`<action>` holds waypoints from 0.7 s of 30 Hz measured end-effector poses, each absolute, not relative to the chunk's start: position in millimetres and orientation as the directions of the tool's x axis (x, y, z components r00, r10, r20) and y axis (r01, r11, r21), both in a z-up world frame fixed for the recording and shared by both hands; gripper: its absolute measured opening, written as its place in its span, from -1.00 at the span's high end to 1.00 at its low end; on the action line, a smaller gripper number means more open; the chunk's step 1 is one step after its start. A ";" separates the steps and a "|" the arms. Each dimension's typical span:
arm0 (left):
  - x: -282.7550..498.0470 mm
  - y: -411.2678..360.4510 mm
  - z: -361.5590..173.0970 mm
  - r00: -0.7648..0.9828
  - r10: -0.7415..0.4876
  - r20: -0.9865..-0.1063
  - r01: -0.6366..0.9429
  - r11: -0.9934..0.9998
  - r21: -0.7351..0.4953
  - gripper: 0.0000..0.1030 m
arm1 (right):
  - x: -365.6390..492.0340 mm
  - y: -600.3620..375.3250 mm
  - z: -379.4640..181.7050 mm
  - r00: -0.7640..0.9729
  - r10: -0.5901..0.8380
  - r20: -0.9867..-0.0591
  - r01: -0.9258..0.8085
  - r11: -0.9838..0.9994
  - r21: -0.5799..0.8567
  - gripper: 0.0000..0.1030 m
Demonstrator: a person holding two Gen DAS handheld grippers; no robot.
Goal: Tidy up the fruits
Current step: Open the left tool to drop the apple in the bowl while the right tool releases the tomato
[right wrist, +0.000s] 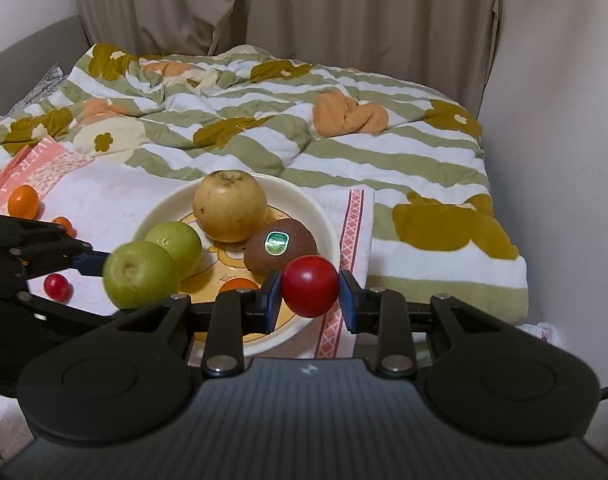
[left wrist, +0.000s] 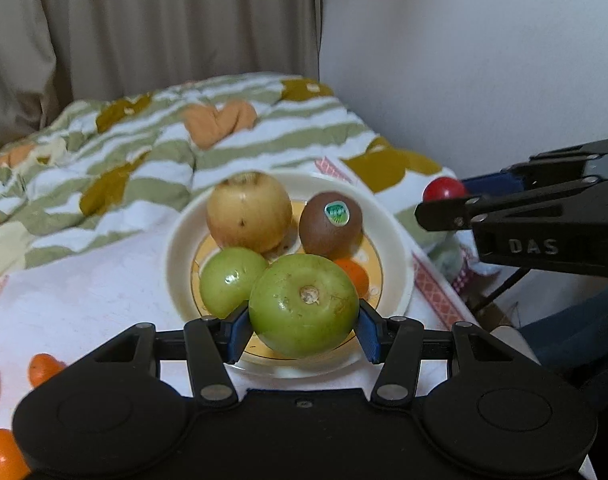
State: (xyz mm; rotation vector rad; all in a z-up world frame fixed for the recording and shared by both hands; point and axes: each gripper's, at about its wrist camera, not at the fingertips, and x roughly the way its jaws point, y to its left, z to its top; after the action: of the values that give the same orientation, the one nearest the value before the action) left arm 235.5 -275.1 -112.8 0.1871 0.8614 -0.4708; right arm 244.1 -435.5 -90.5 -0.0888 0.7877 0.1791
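The left gripper [left wrist: 303, 326] has its blue pads pressed against both sides of a large green fruit [left wrist: 304, 306], holding it above the near rim of the cream plate [left wrist: 176, 240]. The right gripper [right wrist: 310, 298] is clamped on a red tomato [right wrist: 310, 286], which hangs over the plate's right edge, just in front of the kiwi [right wrist: 280, 250].

On the plate, a second, smaller green fruit [left wrist: 232, 280] sits at the near left, touching the held one in the left wrist view. Behind it rests a yellowish apple [left wrist: 249, 212], and to that apple's right lies the brown kiwi with a green sticker on top. A small orange fruit [left wrist: 354, 276] peeks out on the plate between the kiwi and the held green fruit.

The plate stands on a white cloth [right wrist: 104, 196] with a pink patterned border. To the left of the plate, on the cloth, lie a small red tomato [right wrist: 57, 287] and two orange fruits [right wrist: 23, 201], one larger and farther back, one smaller and half hidden by the left gripper. Beyond the plate spreads a striped green and white quilt [right wrist: 304, 152] with mustard flowers, and beige curtains [right wrist: 304, 12] hang behind it.
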 end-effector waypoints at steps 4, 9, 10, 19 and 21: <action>248.5 -282.6 -126.1 0.516 -0.314 -0.797 0.484 0.875 -0.031 -0.12 | 251.3 -435.5 -97.4 0.680 0.125 -0.722 -0.187 0.982 -0.007 0.12; 256.0 -288.3 -135.9 0.482 -0.316 -0.817 0.493 0.869 -0.046 -0.12 | 256.4 -435.4 -101.5 0.674 0.122 -0.729 -0.180 0.984 -0.001 0.12; 257.0 -289.1 -137.4 0.476 -0.315 -0.821 0.493 0.869 -0.048 -0.12 | 256.5 -435.7 -101.8 0.673 0.121 -0.729 -0.178 0.984 -0.001 0.12; 257.8 -289.3 -129.7 0.482 -0.344 -0.806 0.505 0.861 -0.065 -0.87 | 255.3 -437.7 -99.2 0.682 0.114 -0.722 -0.168 0.986 -0.003 0.12; 253.2 -287.7 -123.1 0.490 -0.346 -0.800 0.505 0.861 -0.063 -0.88 | 254.7 -437.1 -98.2 0.684 0.115 -0.721 -0.169 0.986 -0.003 0.12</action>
State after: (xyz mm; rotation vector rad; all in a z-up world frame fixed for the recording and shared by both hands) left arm 253.2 -287.7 -123.1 0.1897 0.9239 -0.5203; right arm 254.7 -437.1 -98.2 -0.0714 0.8024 0.1594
